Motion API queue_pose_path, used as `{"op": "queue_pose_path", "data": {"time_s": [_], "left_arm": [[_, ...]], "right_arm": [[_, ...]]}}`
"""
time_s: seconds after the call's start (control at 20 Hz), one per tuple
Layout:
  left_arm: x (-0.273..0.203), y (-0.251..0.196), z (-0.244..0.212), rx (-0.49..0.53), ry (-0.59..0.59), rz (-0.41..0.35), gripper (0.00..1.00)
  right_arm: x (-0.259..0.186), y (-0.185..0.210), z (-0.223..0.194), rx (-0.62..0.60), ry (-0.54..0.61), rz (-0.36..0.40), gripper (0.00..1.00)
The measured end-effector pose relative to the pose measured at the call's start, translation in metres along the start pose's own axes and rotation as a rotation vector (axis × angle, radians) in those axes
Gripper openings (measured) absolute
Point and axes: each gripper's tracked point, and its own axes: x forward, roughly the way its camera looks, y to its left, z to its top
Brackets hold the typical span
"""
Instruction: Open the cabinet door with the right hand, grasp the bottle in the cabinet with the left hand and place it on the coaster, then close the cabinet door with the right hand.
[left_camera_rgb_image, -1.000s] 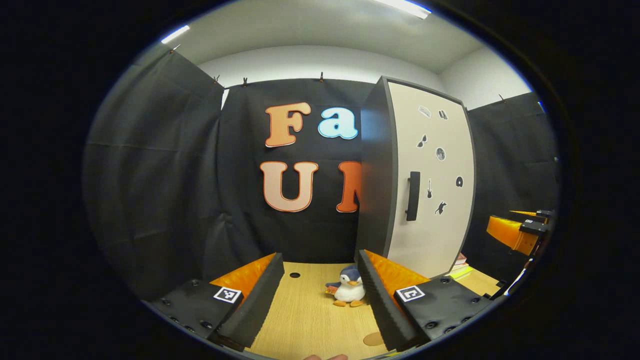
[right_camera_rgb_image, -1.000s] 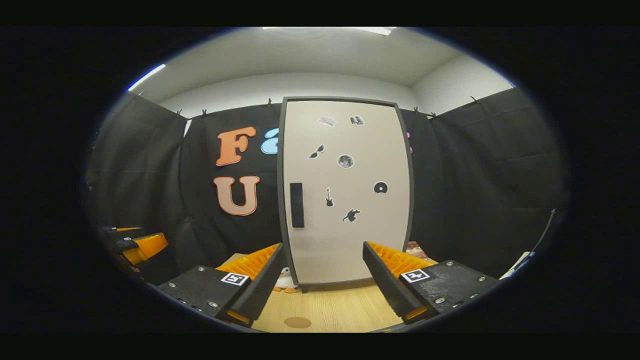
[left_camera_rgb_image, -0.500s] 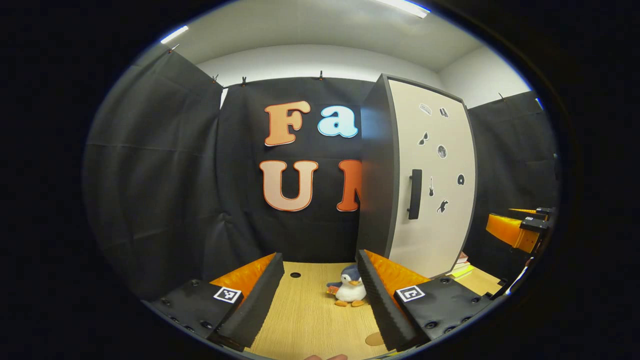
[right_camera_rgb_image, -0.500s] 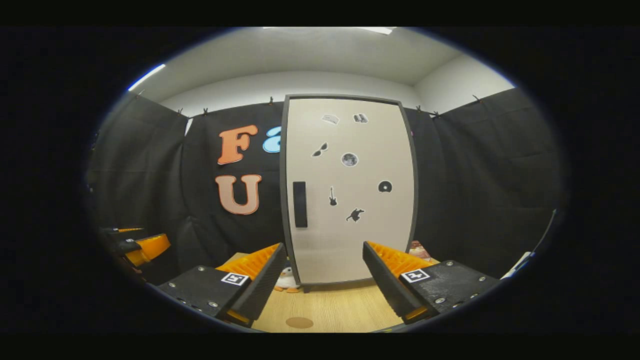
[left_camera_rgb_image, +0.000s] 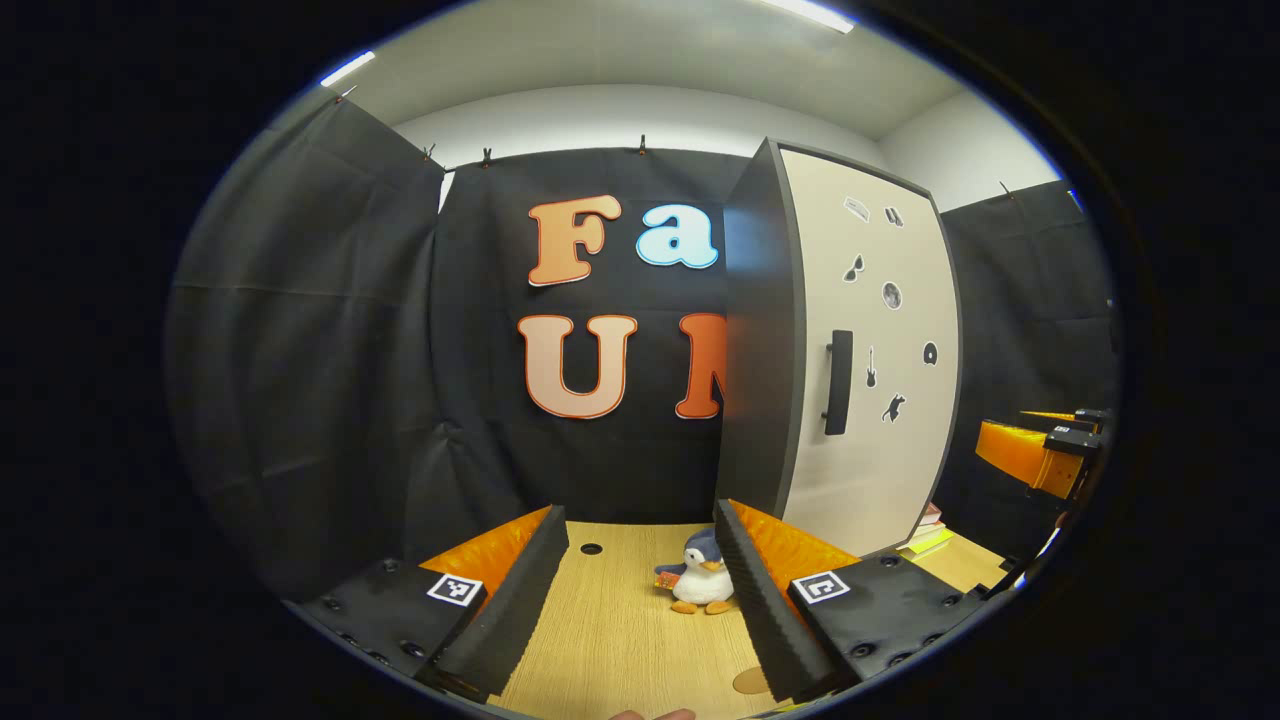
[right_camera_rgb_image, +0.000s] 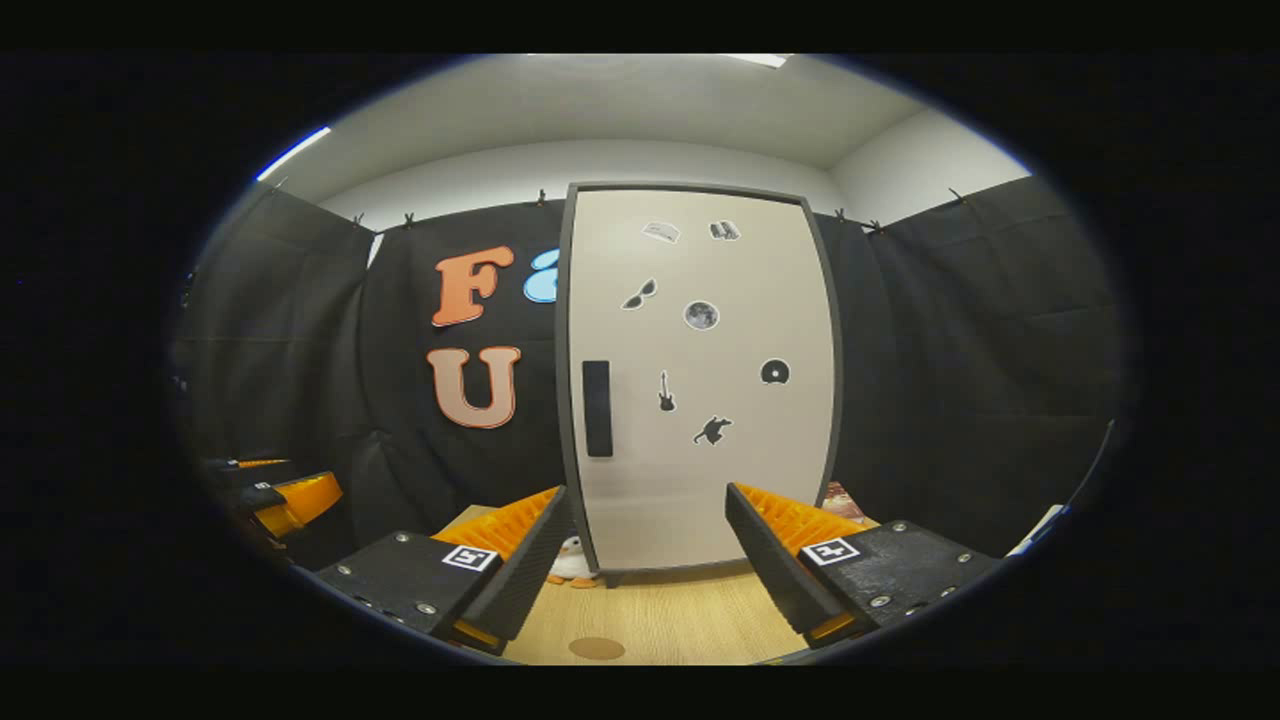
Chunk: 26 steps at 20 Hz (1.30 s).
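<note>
Nothing is done yet — the cabinet door (right_camera_rgb_image: 700, 380) is closed, its handle (right_camera_rgb_image: 597, 408) untouched, the bottle presumably hidden inside. Both grippers, right (right_camera_rgb_image: 645, 545) and left (left_camera_rgb_image: 640, 570), hang spread and empty; the coaster (right_camera_rgb_image: 597, 648) waits at the tabletop's near edge

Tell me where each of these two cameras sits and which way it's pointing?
Left gripper view: rides the left gripper, facing the booth wall, cabinet seen obliquely on its right; a fingertip at the bottom edge.
Right gripper view: rides the right gripper, squarely facing the shut cabinet door.
Shared: door handle, penguin toy, coaster, wooden table.
</note>
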Motion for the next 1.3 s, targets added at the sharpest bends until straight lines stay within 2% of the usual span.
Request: {"op": "queue_pose_path", "data": {"time_s": [0.05,0.35,0.45,0.5,0.55,0.6,0.8,1.3], "left_arm": [[0.003,0.000,-0.001,0.000,0.002,-0.001,0.94],[0.017,0.010,-0.012,-0.001,0.022,0.007,0.96],[0.025,0.016,-0.016,-0.004,0.034,0.013,0.94],[0.027,0.021,-0.017,-0.003,0.036,0.021,0.96],[0.028,0.026,-0.018,-0.001,0.035,0.027,0.94],[0.031,0.031,-0.019,0.003,0.033,0.034,0.99],[0.044,0.043,-0.036,-0.006,0.076,0.043,0.96],[0.076,0.100,-0.060,-0.045,0.138,0.117,0.97]], "right_arm": [[0.004,0.001,0.000,0.001,0.001,0.002,0.95],[0.042,0.015,0.009,-0.003,-0.011,0.027,0.95],[0.061,0.020,0.012,-0.009,-0.016,0.031,0.95],[0.070,0.024,0.012,-0.010,-0.017,0.036,0.95],[0.081,0.028,0.013,-0.011,-0.020,0.042,0.95],[0.091,0.032,0.013,-0.017,-0.019,0.049,0.95],[0.131,0.043,0.013,-0.038,-0.018,0.057,0.95],[0.214,0.062,0.016,-0.024,-0.021,0.045,0.95]]}}
